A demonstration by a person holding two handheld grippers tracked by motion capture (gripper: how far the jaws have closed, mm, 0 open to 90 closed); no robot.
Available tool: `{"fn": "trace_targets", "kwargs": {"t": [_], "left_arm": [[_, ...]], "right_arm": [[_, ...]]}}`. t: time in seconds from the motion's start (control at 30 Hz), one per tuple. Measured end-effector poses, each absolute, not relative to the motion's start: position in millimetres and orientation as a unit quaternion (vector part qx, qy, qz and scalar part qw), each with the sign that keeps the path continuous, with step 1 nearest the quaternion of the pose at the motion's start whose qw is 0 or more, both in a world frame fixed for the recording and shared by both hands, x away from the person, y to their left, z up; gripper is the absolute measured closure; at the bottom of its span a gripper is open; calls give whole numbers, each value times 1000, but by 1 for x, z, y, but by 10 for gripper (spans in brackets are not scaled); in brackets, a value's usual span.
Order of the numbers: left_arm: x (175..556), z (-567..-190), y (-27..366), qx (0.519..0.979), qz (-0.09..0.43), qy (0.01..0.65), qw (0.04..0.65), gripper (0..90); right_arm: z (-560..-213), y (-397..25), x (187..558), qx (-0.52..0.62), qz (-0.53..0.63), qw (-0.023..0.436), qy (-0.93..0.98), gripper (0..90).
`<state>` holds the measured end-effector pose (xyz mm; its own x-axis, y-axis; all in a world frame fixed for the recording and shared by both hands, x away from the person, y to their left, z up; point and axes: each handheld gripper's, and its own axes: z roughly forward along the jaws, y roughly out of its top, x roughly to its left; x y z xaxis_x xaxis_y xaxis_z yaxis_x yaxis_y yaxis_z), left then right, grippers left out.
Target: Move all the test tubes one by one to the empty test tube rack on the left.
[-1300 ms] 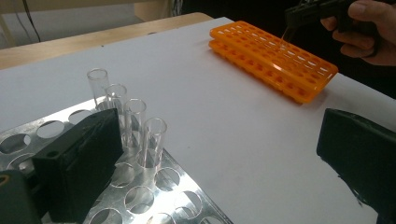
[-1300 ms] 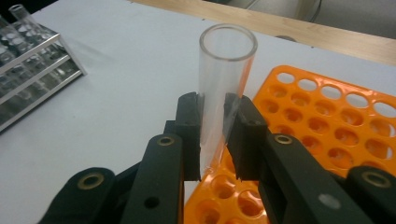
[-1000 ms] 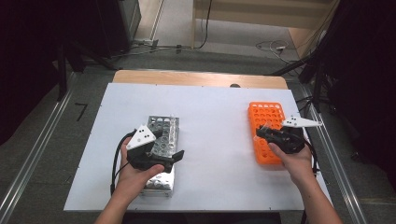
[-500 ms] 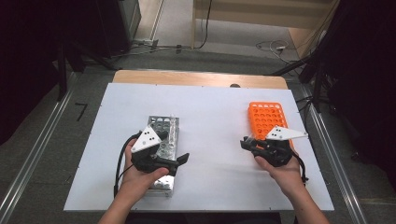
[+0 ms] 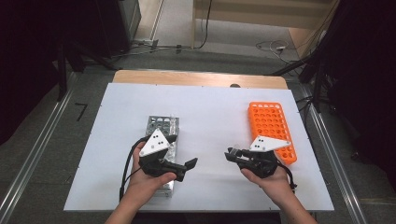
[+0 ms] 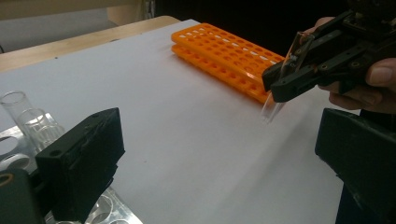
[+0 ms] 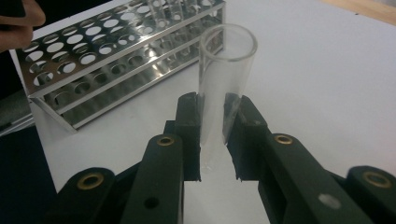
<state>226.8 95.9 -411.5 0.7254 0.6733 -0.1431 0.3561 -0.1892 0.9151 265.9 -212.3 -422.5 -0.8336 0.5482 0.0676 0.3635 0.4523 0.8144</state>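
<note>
My right gripper [image 5: 232, 154] has drawn off the orange rack [image 5: 272, 128] toward mid-desk, fingers clamped on a glass tube [image 7: 223, 88] held clear, while my left gripper [image 5: 187, 165], fingers apart beside the steel rack [image 5: 163, 128], waits, presumably to receive it.

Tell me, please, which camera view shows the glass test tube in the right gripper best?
The right gripper view: the glass test tube stands close and sharp, clamped between the right gripper jaws, open mouth up. The left gripper view shows it farther off and blurred. In the high view it is too small to make out.
</note>
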Motion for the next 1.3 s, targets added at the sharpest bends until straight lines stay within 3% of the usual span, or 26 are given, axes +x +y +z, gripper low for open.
{"fn": "trace_targets", "kwargs": {"t": [0.23,0.8,1.3], "left_arm": [[224,-409,86,760,144,328,542,32],[218,-411,63,774,127,306,539,238],[216,-412,53,781,106,282,547,502]], "right_arm": [[-425,-198,259,251,445,95,854,736],[-432,-180,250,229,438,82,866,736],[-432,-168,242,213,439,73,870,736]]}}
